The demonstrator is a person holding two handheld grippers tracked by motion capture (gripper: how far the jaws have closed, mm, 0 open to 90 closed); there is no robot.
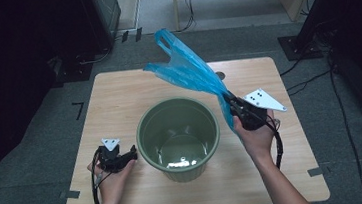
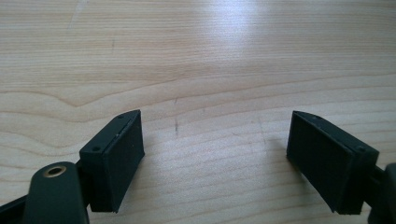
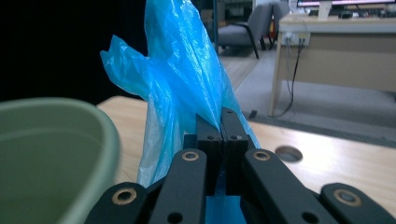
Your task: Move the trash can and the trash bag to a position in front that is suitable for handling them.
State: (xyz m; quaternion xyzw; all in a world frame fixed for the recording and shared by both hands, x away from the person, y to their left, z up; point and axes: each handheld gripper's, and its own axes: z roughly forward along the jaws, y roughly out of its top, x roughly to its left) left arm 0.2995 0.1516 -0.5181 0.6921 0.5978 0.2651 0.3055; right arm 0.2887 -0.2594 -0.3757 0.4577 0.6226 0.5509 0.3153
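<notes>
One thin, crinkled blue plastic bag (image 1: 186, 69), clamped in the right gripper (image 1: 232, 103); its fingers (image 3: 208, 135) pressed together on the film, bag billowing above them. One smooth, round green bucket (image 1: 178, 138) between both grippers. Left gripper (image 1: 132, 151) fingers (image 2: 114, 158) wide apart, empty, over the pale wood-grain table (image 2: 196, 60).

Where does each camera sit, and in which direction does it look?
High view: above the person's side, looking forward and down on the table; both forearms, left hand-held gripper, right hand-held gripper.
Left gripper view: rides the left hand-held gripper, facing down at bare wood; jaws apart.
Right gripper view: rides the right hand-held gripper, looking level across the table; jaws shut on blue bag.
Shared by the high and right gripper views: blue bag, green bucket.
</notes>
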